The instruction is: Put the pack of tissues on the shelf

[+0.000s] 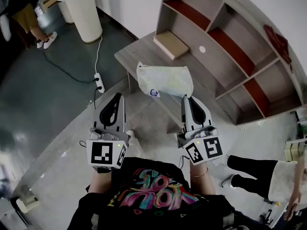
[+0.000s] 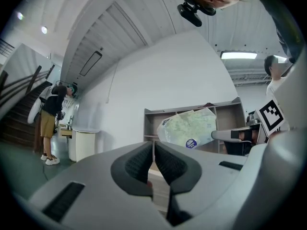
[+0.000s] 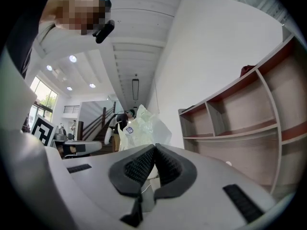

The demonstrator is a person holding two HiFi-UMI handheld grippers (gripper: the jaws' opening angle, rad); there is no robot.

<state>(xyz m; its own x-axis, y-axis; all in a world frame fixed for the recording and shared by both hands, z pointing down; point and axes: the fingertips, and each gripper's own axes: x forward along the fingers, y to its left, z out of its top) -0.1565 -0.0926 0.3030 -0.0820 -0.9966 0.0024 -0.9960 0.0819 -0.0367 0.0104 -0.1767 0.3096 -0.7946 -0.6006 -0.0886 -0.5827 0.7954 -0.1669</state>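
Shelf (image 1: 192,28) is running off the top and right edges; person (image 1: 26,16) is being cropped at upper left; label (image 1: 154,93) on pack of tissues (image 1: 164,79) is showing too small to read

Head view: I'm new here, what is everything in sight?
pack of tissues: one, pale green-white, held up before the shelf
shelf: one, grey with red-brown boards, upper right
flat box: one, tan, on the shelf's low ledge
power strip: one, white, floor at left
round tub: one, white, top left
bystanders: two, top left and lower right
left hand-held gripper: one, grey, shut, empty
right hand-held gripper: one, grey, shut on the pack's edge
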